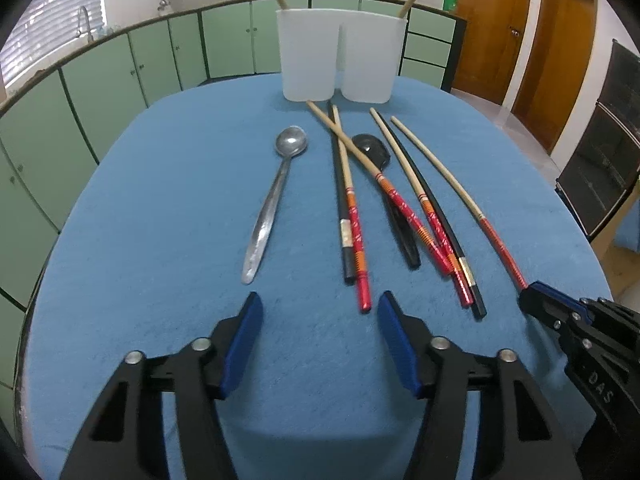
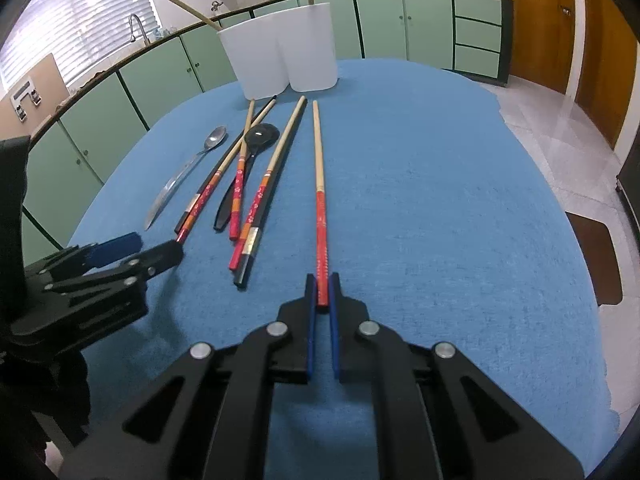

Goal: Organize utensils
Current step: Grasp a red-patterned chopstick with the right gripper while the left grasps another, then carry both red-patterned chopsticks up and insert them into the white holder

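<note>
On the blue table (image 2: 440, 200), at its right side, a lone chopstick (image 2: 319, 184) lies with its red end toward the camera and its pale tip toward the white holder (image 2: 280, 56). The right hand-held gripper (image 2: 323, 292) is clenched on that red end. Left of it lie more chopsticks (image 1: 348, 200), a black spoon (image 1: 372, 148) and a metal spoon (image 1: 276, 192), handles near. The left hand-held gripper (image 1: 320, 312) hangs released, nothing between its pads. "DAS" reads on the right gripper's body.

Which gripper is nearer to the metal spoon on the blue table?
Left. The left gripper sits open just short of the metal spoon handle; the right gripper is off to the spoon's right, shut on a lone chopstick.
</note>
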`<control>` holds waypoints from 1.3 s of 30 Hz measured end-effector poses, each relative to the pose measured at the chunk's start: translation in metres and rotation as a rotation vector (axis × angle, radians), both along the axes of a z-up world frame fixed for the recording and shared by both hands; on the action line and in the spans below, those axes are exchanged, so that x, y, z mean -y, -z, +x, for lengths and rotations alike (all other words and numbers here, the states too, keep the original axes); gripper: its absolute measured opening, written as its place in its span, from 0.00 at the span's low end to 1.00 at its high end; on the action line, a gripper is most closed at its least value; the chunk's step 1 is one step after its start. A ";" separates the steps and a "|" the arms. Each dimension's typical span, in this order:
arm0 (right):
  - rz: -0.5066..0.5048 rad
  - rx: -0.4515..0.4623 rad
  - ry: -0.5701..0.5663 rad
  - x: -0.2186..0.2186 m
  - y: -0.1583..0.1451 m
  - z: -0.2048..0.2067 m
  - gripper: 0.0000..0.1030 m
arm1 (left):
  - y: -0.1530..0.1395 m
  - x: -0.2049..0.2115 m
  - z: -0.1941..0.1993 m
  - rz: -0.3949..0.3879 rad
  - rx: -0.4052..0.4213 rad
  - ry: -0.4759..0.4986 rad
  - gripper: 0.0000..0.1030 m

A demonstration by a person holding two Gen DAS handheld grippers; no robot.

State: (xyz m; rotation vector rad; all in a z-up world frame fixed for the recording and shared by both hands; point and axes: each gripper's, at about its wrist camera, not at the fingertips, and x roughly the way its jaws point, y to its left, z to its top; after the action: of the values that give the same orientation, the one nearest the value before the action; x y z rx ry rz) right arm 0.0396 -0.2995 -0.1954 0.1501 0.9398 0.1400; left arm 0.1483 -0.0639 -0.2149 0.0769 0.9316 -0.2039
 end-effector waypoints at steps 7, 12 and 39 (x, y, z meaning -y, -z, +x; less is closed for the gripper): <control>0.013 -0.002 -0.007 0.004 0.000 0.001 0.05 | 0.001 0.010 0.003 -0.007 0.018 0.000 0.24; 0.007 0.001 -0.008 0.003 0.001 0.001 0.05 | 0.003 0.016 0.000 -0.004 0.032 -0.007 0.06; -0.051 0.113 -0.041 0.002 -0.062 -0.002 0.05 | -0.103 -0.021 -0.032 -0.097 0.266 0.008 0.05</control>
State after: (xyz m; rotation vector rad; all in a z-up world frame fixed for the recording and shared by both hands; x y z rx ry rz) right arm 0.0379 -0.3014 -0.1332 0.0754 0.8328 0.1605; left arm 0.1161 -0.0431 -0.1121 0.0175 0.6560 -0.2401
